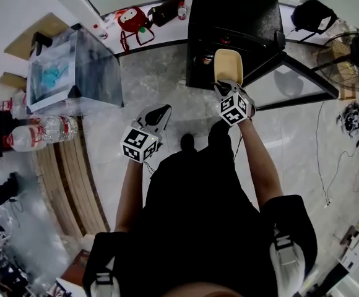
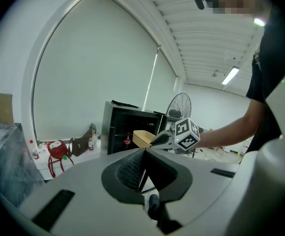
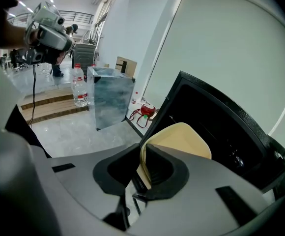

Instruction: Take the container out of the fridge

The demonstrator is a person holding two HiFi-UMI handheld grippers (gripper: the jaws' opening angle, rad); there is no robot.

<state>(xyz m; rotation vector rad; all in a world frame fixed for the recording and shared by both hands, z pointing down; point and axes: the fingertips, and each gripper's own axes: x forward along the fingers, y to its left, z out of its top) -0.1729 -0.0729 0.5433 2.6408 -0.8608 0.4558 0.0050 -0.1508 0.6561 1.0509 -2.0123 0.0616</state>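
the container [image 1: 228,65] is a pale yellow, shallow tub with rounded corners and a plain rim, its open side up. it hangs in the air just in front of the open mouth of the fridge [image 1: 229,17], above the grey floor [image 1: 148,79] and outside the cabinet. the right tongs [image 1: 228,86] hold it by the near edge. in the right gripper view the 2 jaws are closed on the rim, 1 pad inside the tub and 1 outside. the left tongs [image 1: 158,113] are lower and to the left, well apart from the container. their jaws are pressed together with nothing between them.

the fridge is small and black, dark inside. in the left gripper view a bottle [image 2: 128,139] with a dark drink stands on a shelf in it. the glass door [image 1: 291,82] of the fridge is swung open to the right, just beside the container and the right arm. to the left of the fridge, along the wall, sit a red toy [image 1: 130,18], a dark bag [image 1: 167,8] and a small bottle with red cap [image 1: 181,9]. further left stands a clear box [image 1: 74,70], and 2 water bottles [image 1: 43,130] are near it on wooden steps [image 1: 68,178]. a fan [image 1: 346,57] stands at the right side.
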